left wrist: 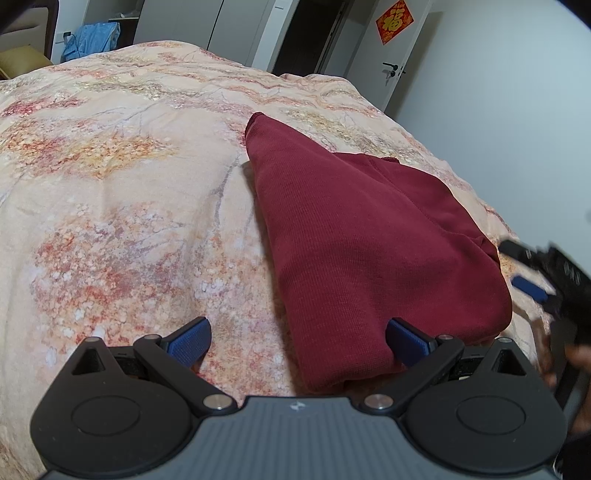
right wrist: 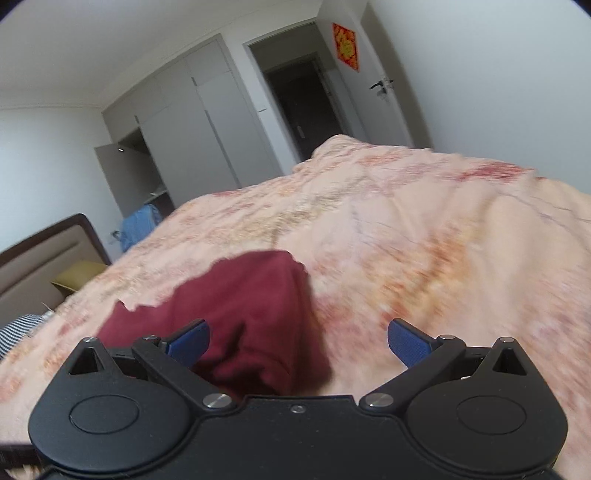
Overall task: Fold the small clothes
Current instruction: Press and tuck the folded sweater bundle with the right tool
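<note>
A dark red knit garment (left wrist: 365, 240) lies folded flat on the floral bedspread (left wrist: 122, 192), right of centre in the left wrist view. My left gripper (left wrist: 297, 341) is open just above its near left edge, blue pads wide apart, holding nothing. The right gripper (left wrist: 532, 273) shows at the far right of that view, blurred, beside the garment's right edge. In the right wrist view the garment (right wrist: 243, 314) sits low and left. My right gripper (right wrist: 298, 343) is open over its near right edge, nothing between the fingers.
The bedspread (right wrist: 424, 240) covers the whole bed. A headboard (right wrist: 44, 254) and a striped cloth (right wrist: 18, 326) are at the left. Beyond the bed stand grey wardrobes (right wrist: 192, 129), a blue garment (left wrist: 92, 38), a dark doorway (left wrist: 310, 33) and a door with a red decoration (left wrist: 394, 20).
</note>
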### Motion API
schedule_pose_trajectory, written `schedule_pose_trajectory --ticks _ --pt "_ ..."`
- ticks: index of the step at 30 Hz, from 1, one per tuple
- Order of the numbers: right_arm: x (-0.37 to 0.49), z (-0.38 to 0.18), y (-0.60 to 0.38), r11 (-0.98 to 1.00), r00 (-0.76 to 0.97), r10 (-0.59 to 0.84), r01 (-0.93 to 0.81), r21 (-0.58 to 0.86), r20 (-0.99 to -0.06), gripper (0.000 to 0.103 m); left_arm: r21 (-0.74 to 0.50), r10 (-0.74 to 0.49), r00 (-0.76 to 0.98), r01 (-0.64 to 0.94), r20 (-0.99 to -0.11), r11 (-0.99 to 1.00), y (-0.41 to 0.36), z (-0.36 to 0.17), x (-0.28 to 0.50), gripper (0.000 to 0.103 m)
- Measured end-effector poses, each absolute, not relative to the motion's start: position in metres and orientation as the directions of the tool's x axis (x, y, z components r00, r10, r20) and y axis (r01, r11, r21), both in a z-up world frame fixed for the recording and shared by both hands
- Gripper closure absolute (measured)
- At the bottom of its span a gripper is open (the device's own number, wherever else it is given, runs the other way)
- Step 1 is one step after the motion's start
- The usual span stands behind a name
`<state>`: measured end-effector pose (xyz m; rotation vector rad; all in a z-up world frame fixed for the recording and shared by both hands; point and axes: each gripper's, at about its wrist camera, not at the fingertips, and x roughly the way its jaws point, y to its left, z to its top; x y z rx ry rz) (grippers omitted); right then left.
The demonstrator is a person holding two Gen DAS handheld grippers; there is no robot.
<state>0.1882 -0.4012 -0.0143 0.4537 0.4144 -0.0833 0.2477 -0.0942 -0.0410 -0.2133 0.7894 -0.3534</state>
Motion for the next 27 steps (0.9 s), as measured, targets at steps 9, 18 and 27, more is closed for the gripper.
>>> schedule_pose_trajectory --ticks 9,18,27 --pt "0.236 -0.030 -0.397 0.901 0.881 -0.004 0.208 0.380 -0.473 0.016 -0.303 -0.387 0.648 0.244 -0.656 0.921 -0.095 -0.042 0.251 0.000" --pt "0.213 -0.048 -0.393 0.901 0.926 0.078 0.093 0.424 -0.369 0.050 -0.359 -0.395 0.706 0.210 -0.589 0.910 -0.087 -0.028 0.254 0.000" --pt "0.211 -0.051 -0.392 0.895 0.931 0.077 0.093 0.435 -0.357 0.050 -0.333 -0.330 0.713 0.142 -0.619 0.932 -0.096 -0.016 0.296 0.000"
